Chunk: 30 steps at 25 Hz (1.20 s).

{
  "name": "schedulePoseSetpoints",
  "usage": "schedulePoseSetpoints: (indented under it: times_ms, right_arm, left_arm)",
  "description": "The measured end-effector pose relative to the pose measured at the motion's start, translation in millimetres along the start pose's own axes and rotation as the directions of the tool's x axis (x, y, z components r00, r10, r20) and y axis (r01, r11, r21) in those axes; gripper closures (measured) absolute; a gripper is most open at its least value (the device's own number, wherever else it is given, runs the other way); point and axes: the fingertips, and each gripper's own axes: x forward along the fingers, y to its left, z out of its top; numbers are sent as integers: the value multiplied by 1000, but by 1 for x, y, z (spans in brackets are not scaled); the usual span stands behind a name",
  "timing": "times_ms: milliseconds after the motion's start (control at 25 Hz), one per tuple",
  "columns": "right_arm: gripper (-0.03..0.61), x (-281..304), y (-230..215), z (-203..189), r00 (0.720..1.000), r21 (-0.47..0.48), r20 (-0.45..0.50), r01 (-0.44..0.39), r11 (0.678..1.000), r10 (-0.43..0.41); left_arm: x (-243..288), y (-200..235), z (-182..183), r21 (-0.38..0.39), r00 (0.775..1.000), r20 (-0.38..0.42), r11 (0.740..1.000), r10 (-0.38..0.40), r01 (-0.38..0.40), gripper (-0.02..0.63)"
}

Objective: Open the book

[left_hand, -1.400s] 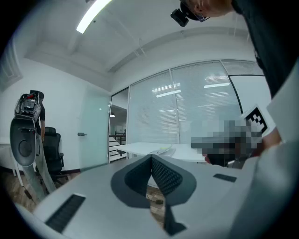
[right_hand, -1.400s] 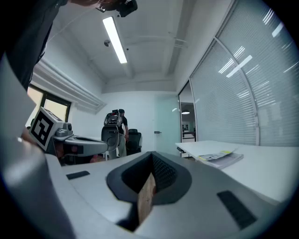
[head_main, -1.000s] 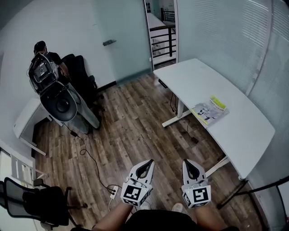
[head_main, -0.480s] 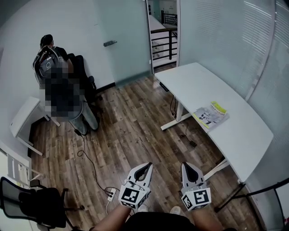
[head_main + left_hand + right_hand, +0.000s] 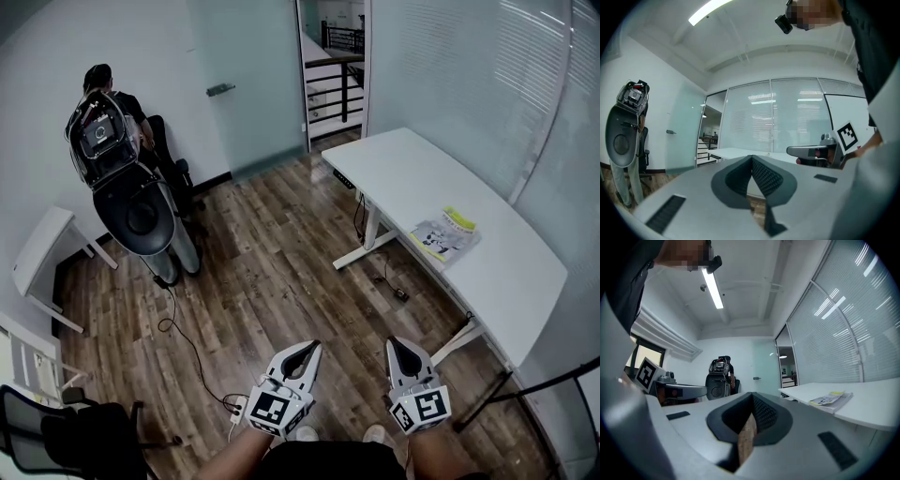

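Note:
The book (image 5: pixel 444 234), closed, with a yellow and white cover, lies near the front edge of the white desk (image 5: pixel 412 178) at the right of the head view. It also shows at the right of the right gripper view, book (image 5: pixel 831 399), on the desk (image 5: pixel 876 401). Both grippers are held low over the wooden floor, well short of the desk. My left gripper (image 5: pixel 306 349) is shut with nothing in it, its tips meeting (image 5: pixel 752 157). My right gripper (image 5: pixel 401 344) is shut and empty too (image 5: pixel 752 394).
A person with a large grey device (image 5: pixel 131 197) on the back stands at the far left beside a black chair. A cable and power strip (image 5: pixel 234 405) lie on the floor near my feet. A small white table (image 5: pixel 42 253) stands left; a glass door (image 5: pixel 248 84) is behind.
The view has shifted: the desk and book sit slightly nearer. Both grippers have sunk a little lower in the picture and stay shut. The person at the left has shifted.

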Motion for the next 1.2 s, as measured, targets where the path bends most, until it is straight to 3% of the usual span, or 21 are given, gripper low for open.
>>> schedulePoseSetpoints:
  times_ms: [280,520,720,960,1200]
  right_arm:
    - [572,4,13,-4,996,8,-26,82,997,-82]
    - [572,13,-10,-14,990,35,-49,132,991,-131]
    - [572,34,-41,-19,987,78,-61,154,985,-149]
    - [572,67,-81,-16,992,91,-51,119,989,-115]
    - [572,82,-129,-14,989,99,-47,144,985,-140]
  left_arm:
    - [-9,22,7,17,999,-5,999,-39,39,603]
    - [18,22,0,24,996,0,996,-89,89,603]
    - [58,19,8,70,992,4,989,-128,127,603]
    - [118,28,15,69,991,-10,989,-130,131,603]
    - [172,23,14,76,987,-32,984,-158,160,603]
